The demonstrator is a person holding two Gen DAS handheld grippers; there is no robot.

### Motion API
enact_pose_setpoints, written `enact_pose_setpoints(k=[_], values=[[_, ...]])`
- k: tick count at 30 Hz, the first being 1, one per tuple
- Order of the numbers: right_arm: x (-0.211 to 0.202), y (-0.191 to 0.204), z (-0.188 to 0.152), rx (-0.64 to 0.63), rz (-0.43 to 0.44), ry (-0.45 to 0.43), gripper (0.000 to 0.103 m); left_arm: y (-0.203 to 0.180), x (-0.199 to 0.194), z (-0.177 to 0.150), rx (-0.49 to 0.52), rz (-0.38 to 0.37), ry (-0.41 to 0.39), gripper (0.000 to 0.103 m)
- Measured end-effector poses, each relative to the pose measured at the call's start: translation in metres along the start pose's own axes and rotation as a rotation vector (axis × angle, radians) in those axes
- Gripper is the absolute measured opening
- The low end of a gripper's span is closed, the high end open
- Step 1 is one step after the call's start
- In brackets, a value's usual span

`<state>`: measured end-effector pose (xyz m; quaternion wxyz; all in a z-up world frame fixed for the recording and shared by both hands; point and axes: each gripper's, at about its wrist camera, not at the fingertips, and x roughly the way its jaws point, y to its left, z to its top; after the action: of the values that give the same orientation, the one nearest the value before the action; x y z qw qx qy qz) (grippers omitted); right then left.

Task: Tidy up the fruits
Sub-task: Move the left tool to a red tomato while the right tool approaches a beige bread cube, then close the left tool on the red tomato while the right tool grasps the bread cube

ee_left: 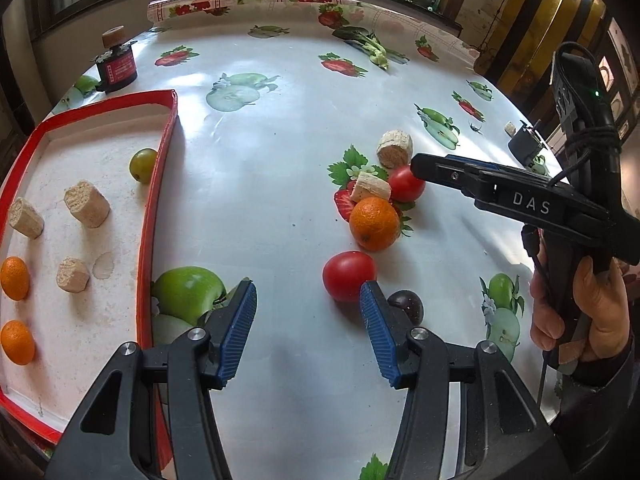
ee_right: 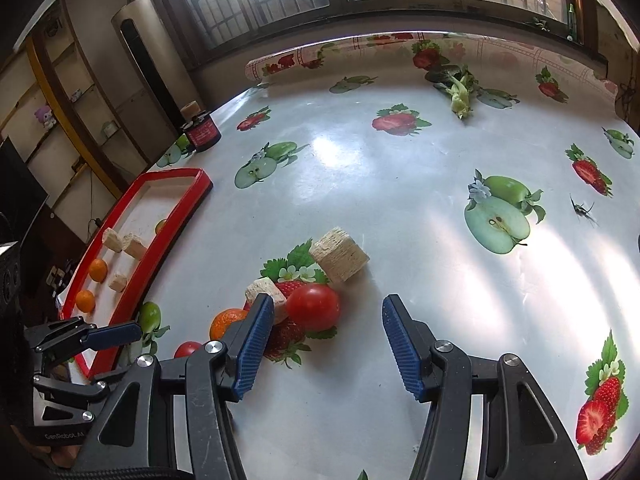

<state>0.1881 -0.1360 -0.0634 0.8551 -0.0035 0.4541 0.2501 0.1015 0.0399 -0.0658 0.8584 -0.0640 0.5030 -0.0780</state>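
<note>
My left gripper [ee_left: 308, 286] stands open over the fruit-print tablecloth, with nothing between its pads. A red tomato [ee_left: 349, 276] lies just beyond its right finger, with a dark plum [ee_left: 406, 304] behind that finger. Farther off lie an orange [ee_left: 374, 223] and a second tomato [ee_left: 406, 184]. My right gripper [ee_right: 327, 302] hovers open at that tomato [ee_right: 314, 306], its pads not pressing. The red tray [ee_left: 160, 152] on the left holds two oranges [ee_left: 14, 278], a green fruit [ee_left: 143, 165] and three beige cylinders [ee_left: 86, 203].
Two beige cylinders [ee_right: 344, 256] lie by the far tomato. A black jar with a red label [ee_left: 116, 66] stands beyond the tray. Leafy greens [ee_left: 372, 46] lie at the far end by the rolled cloth edge. A person's hand [ee_left: 576, 312] holds the right gripper.
</note>
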Motion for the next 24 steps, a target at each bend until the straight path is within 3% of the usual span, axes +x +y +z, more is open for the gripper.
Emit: enact_pose_setpoints(k=[11, 13, 15, 16, 19, 24], values=[[0.039, -0.002, 0.024, -0.005, -0.023, 0.034, 0.057, -0.012, 0.029, 0.011, 0.009, -0.083, 0.032, 0.052], [0.045, -0.004, 0.022, -0.002, -0.026, 0.047, 0.047, -0.015, 0.03, 0.012, 0.029, -0.082, 0.02, 0.048], [0.044, -0.006, 0.021, 0.003, -0.01, 0.037, 0.041, -0.016, 0.03, 0.012, 0.027, -0.126, 0.023, 0.03], [0.044, -0.006, 0.021, 0.002, -0.01, 0.038, 0.041, -0.017, 0.03, 0.012, 0.025, -0.137, 0.024, 0.028], [0.038, -0.004, 0.02, -0.008, -0.023, 0.024, 0.041, -0.021, 0.027, 0.011, 0.055, -0.093, 0.012, 0.028], [0.022, 0.001, 0.017, -0.017, -0.023, -0.002, 0.041, -0.012, 0.02, 0.006, 0.04, -0.087, 0.006, 0.028]])
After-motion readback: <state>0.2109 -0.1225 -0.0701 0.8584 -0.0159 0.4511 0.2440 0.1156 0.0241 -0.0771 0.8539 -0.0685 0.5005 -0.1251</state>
